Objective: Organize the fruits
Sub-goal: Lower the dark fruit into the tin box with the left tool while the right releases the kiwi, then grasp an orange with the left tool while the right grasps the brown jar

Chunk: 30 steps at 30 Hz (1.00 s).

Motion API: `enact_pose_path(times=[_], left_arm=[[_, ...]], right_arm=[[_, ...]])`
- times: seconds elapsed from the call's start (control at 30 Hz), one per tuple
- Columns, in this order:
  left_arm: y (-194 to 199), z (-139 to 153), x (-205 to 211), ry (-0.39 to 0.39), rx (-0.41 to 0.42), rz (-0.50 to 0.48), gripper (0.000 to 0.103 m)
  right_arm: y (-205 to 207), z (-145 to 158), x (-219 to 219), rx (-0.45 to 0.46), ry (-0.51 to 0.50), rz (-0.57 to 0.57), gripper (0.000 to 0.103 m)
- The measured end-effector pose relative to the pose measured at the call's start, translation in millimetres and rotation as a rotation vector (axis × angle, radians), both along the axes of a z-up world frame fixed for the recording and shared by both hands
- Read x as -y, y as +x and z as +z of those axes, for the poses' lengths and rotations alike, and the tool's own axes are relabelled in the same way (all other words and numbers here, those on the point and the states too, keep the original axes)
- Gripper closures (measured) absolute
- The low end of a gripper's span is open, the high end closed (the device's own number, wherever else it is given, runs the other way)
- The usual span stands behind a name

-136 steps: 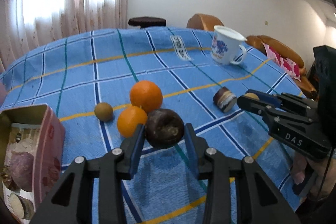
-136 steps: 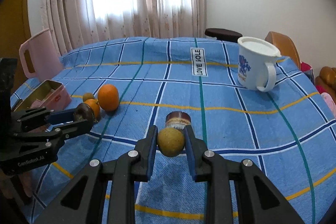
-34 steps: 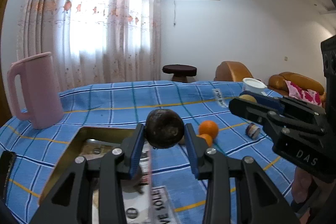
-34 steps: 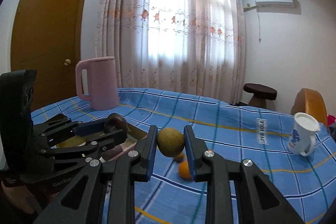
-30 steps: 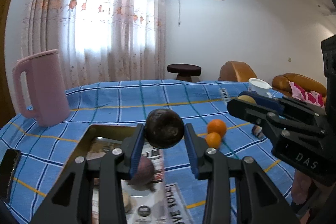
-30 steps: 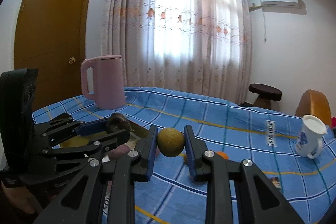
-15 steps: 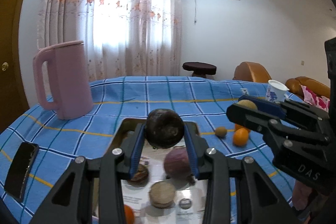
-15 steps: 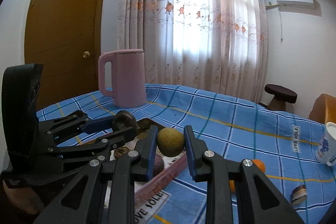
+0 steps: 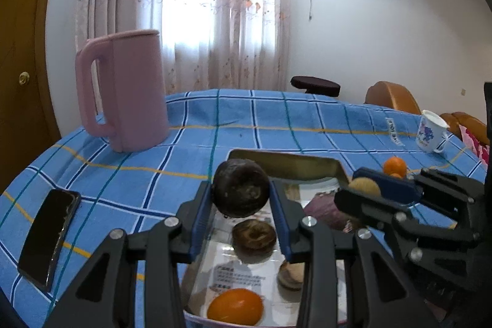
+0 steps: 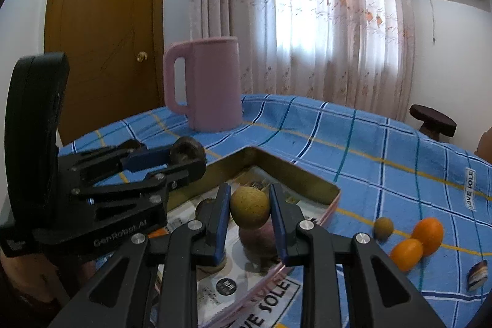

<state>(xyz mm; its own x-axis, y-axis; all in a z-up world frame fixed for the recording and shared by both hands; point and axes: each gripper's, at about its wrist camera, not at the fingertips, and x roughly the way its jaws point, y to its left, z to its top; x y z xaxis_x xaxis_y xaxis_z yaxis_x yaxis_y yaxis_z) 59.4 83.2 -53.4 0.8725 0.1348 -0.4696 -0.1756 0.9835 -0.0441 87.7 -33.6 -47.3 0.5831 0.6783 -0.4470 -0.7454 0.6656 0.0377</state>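
Observation:
My left gripper [image 9: 241, 199] is shut on a dark brown round fruit [image 9: 241, 188] and holds it above the open metal tin [image 9: 286, 163]. My right gripper [image 10: 249, 209] is shut on a yellow-green round fruit [image 10: 249, 210], also above the tin [image 10: 295, 174]. In the left wrist view the tin holds a purple fruit [image 9: 323, 206], a brown fruit [image 9: 253, 239], an orange [image 9: 235, 306] and a pale round piece [image 9: 290, 274]. Two oranges [image 10: 426, 235] and a small brown fruit [image 10: 383, 226] lie on the blue checked cloth right of the tin.
A pink jug [image 9: 126, 94] stands at the back left. A black phone [image 9: 49, 235] lies at the left edge. A white mug [image 9: 430, 132] stands far right. A small round cake [image 10: 478, 272] lies right of the oranges.
Both grippers have moved left from the loose fruits to over the tin, each still holding its fruit. The tin's inside now shows more fully.

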Motion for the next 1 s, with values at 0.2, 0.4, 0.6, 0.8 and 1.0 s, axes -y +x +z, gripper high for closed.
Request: enact_pose_path(times=[0.2,0.4,0.6,0.8,1.0], left_arm=[[4,-7,-4,-0.004,-0.037,0.001,0.063],[1,-7,-3,0.011,-0.043,0.011,0.056],[-9,3,-4,0.002,0.006,0.046,0.030],[-9,21,23,-0.012,0.060,-0.037,0.026],[10,24,81,0.004,0.043,-0.183,0.026]], right_arm=[[0,-11,-10,-0.039,-0.049,0.021,0.076],[5,-17,-13,-0.097,-0.075,0.054,0.068],[3,-14,-6,-0.095,-0.058,0.040,0.047],[4,-5,41,-0.038,-0.073,-0.048,0.047],[30,2,125,-0.018,-0.083,-0.278,0.047]])
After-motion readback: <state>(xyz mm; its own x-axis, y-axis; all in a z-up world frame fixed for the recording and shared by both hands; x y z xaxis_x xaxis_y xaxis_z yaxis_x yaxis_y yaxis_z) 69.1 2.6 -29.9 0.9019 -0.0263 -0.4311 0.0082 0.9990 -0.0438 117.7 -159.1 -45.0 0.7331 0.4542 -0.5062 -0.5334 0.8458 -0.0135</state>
